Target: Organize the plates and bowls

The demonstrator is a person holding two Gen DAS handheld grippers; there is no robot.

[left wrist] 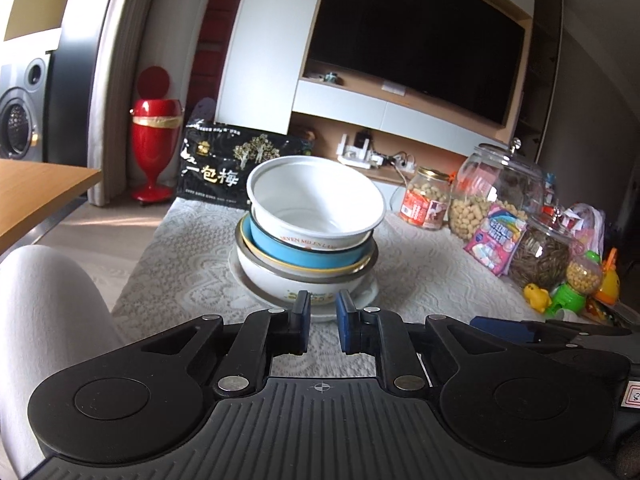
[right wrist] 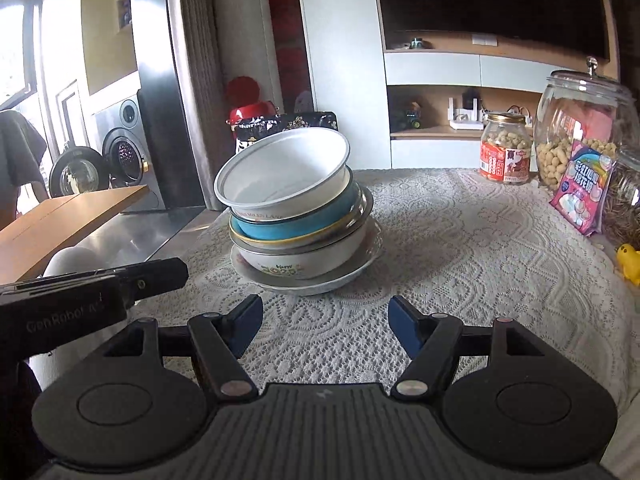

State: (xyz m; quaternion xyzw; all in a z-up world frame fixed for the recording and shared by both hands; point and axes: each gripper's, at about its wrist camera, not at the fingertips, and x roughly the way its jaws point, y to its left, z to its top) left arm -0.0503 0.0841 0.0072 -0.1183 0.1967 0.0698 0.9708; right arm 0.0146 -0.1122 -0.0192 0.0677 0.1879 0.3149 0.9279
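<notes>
A stack of dishes (left wrist: 308, 240) stands near the middle of the counter (right wrist: 460, 248), which is covered by a white lace cloth. From the bottom up it has a white plate (right wrist: 352, 276), a white bowl with a printed pattern (right wrist: 304, 260), a metal-rimmed dish (right wrist: 360, 216), a blue bowl (right wrist: 288, 228) and a tilted white bowl (right wrist: 280, 172) on top.

The left tongs (left wrist: 323, 320) point at the foot of the stack, their blue pads drawn close together with only a narrow gap and nothing between them. The right tongs (right wrist: 325, 320) are spread wide and empty, just short of the plate.

Jars of nuts (right wrist: 506, 152) and a pink sweet packet (right wrist: 582, 188) sit along the counter's right edge, and a black bag (left wrist: 224, 164) leans at its far edge.
</notes>
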